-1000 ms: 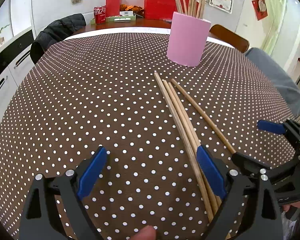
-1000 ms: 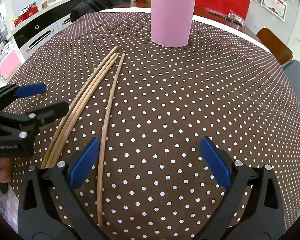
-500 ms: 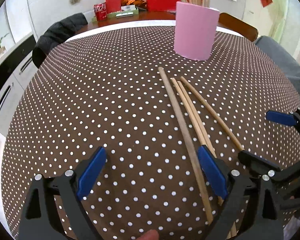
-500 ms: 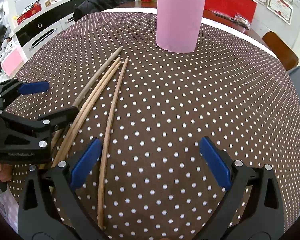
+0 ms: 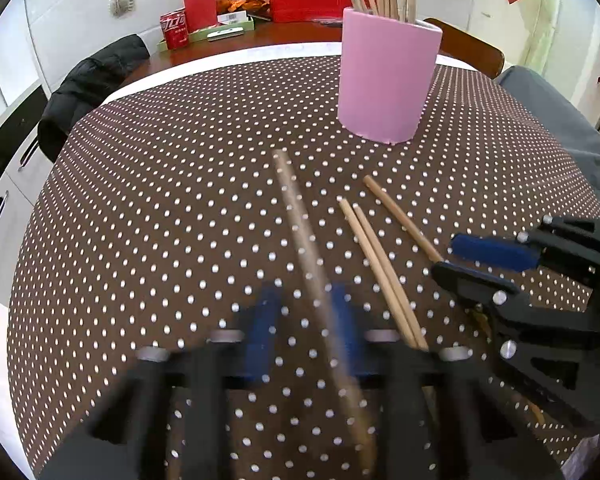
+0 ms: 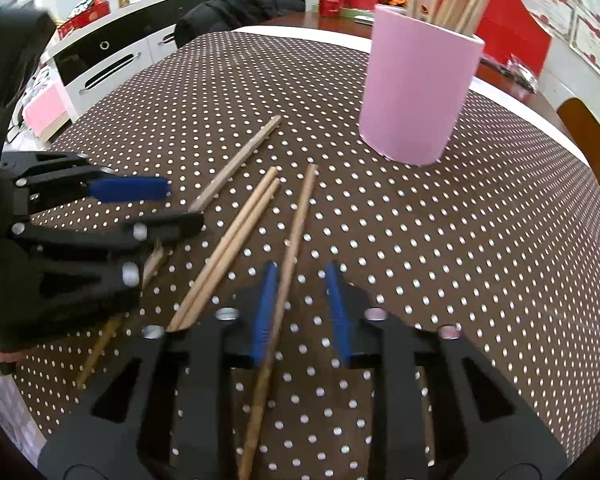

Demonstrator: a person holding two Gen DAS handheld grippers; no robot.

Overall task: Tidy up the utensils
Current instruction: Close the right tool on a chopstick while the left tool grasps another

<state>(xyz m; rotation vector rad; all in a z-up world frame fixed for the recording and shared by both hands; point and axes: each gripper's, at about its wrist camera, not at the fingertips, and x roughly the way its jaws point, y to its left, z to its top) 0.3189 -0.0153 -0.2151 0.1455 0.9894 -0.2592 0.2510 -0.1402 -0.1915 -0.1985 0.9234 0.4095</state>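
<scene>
Several wooden chopsticks lie on the brown polka-dot tablecloth [image 5: 160,200] in front of a pink holder [image 5: 384,84] that has more chopsticks standing in it. My left gripper [image 5: 306,328] is blurred with motion, its jaws close around one chopstick [image 5: 300,224] whose far end is lifted. My right gripper [image 6: 302,308] has narrowed jaws around another chopstick [image 6: 296,232], with a gap still showing on the right side. A pair of chopsticks [image 6: 236,236] lies between the two grippers. The holder also shows in the right wrist view [image 6: 416,88].
A black jacket [image 5: 88,84] hangs on a chair at the far left. A wooden chair back [image 5: 472,48] and a grey cushion [image 5: 560,120] are at the right. Red boxes and a can [image 5: 174,30] sit on a sideboard behind.
Both grippers went from wide open to nearly shut, each around one chopstick. Both moved forward towards the holder. The left one's chopstick separated from the others and lifted.
</scene>
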